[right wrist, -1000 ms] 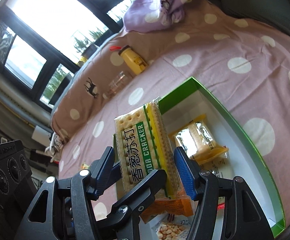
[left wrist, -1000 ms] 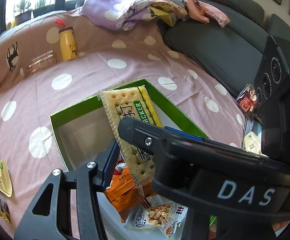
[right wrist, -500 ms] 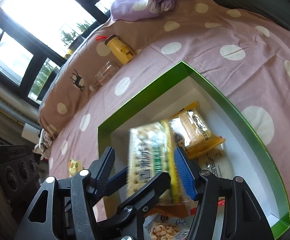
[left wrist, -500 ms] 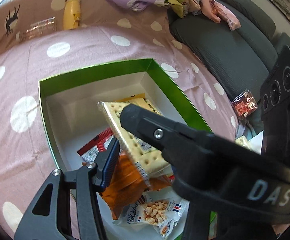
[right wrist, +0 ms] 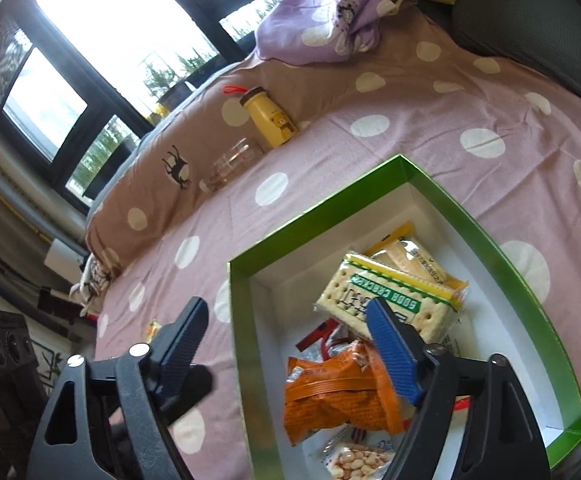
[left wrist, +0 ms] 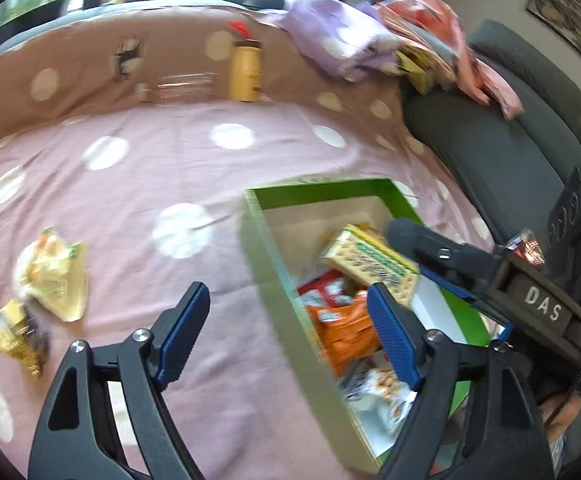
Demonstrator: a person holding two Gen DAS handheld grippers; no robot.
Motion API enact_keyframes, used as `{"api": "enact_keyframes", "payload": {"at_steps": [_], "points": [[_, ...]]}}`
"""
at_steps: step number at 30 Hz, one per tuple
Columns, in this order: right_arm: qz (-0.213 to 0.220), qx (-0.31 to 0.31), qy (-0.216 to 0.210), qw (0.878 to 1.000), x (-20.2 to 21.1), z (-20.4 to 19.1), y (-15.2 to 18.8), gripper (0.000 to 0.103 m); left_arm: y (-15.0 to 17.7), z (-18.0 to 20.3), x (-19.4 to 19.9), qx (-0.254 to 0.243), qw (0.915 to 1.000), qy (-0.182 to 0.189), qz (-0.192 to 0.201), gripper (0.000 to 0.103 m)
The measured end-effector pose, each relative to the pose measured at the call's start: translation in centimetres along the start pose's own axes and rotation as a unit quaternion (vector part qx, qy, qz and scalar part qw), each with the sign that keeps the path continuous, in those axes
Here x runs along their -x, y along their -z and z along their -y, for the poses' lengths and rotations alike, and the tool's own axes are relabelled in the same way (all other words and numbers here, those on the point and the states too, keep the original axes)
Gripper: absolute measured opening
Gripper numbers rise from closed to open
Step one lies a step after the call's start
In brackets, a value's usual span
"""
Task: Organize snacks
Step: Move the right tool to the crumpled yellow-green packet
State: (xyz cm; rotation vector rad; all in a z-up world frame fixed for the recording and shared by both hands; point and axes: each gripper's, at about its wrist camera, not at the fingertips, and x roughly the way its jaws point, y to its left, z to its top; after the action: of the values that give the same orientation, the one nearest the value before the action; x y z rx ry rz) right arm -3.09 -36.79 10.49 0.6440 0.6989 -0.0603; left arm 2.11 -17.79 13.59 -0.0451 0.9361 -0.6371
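Wrappers point(left wrist: 52, 276) on cloth show only leftward; glass point(right wrist: 232, 162) sharp only rightward.

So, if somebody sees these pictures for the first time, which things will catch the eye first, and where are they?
First the green box on the pink polka-dot bedsheet, with a soda cracker pack lying on top of the other snacks and an orange snack bag nearer the camera. Next, the blue pads of the right hand-held gripper, opening with nothing between them. Behind stands a yellow bottle beside a glass.
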Motion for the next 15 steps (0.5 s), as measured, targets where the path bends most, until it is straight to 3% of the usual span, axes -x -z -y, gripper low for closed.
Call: {"api": "enact_keyframes", "payload": {"at_steps": [4, 9, 12, 15], "points": [[-0.009, 0.025, -0.009, 1.000, -0.4, -1.9, 0.6, 0.089, 1.2, -4.3, 3.6, 0.040, 0.9969, -0.059, 0.034, 0.099], [-0.039, 0.058, -0.039, 0.997, -1.6, -5.0, 2.0, 0.090, 3.5, -9.5, 6.4, 0.125, 0.9878, -0.087, 0.034, 0.099], [-0.048, 0.080, -0.037, 0.995, -2.4, -7.0, 3.0, 0.090, 4.1, -11.7, 8.0, 0.140, 0.9809, -0.128, 0.042, 0.100], [-0.073, 0.107, -0.037, 0.991, -3.7, -8.8, 4.2, 0.090, 4.1, -14.0, 8.9, 0.164, 0.9760, -0.136, 0.046, 0.100]]}}
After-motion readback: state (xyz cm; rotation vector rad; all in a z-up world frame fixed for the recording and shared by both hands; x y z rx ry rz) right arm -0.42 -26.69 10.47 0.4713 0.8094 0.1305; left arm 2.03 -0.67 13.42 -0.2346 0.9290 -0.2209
